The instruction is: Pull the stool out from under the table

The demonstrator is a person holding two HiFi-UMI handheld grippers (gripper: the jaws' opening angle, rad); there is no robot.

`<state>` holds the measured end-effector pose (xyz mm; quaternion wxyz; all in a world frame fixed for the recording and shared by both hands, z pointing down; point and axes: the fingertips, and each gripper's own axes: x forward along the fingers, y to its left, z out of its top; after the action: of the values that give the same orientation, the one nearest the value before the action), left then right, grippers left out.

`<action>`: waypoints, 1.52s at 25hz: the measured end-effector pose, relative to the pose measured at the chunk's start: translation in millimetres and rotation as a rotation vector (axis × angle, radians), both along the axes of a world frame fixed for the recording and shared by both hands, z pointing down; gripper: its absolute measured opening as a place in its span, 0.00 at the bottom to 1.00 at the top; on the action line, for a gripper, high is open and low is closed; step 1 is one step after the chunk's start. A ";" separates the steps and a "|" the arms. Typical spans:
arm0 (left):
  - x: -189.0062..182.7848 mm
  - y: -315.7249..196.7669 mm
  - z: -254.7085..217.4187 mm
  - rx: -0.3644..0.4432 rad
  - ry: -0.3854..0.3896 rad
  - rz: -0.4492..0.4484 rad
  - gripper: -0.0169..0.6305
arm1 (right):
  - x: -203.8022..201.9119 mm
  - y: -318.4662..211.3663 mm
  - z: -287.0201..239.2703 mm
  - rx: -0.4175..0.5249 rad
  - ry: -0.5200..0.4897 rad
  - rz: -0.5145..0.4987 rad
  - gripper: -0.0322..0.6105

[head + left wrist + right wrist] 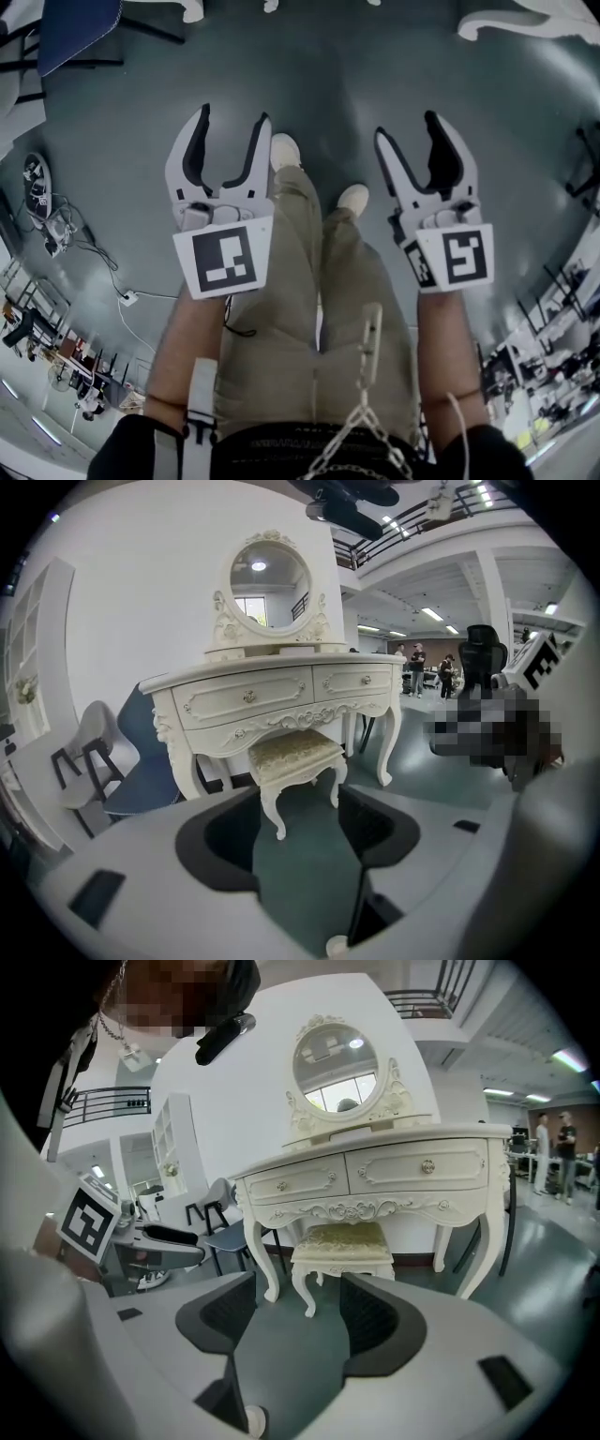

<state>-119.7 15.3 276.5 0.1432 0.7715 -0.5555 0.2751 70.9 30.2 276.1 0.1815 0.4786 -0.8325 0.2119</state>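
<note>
Stool (342,1239) sits tucked under the far white table (375,1177). Left gripper (232,120) and right gripper (406,127) are both spread wide, holding nothing, well short of it. Probably rigid and fairly light; grip the seat rim or a near leg.

This is a big open indoor hall used as a lab or studio, with a home corner staged inside it. A carved white worktop (375,1185), an oval mirror (270,578) and a padded stool (292,754) stand against a free-standing white wall (141,592). Beyond it are ceiling strip lights (433,614), an upper gallery railing (412,522), standing people (417,663) and an office chair (481,653). Loose cables (94,253) lie on the grey-green floor (375,75).
</note>
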 end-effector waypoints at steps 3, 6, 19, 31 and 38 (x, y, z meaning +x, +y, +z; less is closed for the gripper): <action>-4.4 -17.3 -0.4 -0.002 -0.007 0.025 0.40 | -1.4 -11.8 0.4 -0.004 0.004 0.027 0.45; -10.0 -35.4 -2.2 0.004 -0.018 0.045 0.40 | -4.3 -23.6 0.6 -0.008 -0.005 0.052 0.45; -24.2 -79.8 -6.1 0.001 -0.018 0.087 0.40 | -2.7 -79.7 -38.8 0.048 -0.041 0.107 0.45; -18.4 -97.1 21.9 -0.055 -0.073 0.086 0.40 | 39.4 -119.6 3.1 0.031 -0.028 0.127 0.45; 14.9 -131.7 13.9 -0.037 -0.068 0.052 0.40 | 51.8 -149.2 -0.9 -0.002 -0.029 0.051 0.45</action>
<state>-104.8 -116.3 290.4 0.1311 0.7731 -0.5347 0.3151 122.6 -119.0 275.2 0.1647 0.4962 -0.8224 0.2244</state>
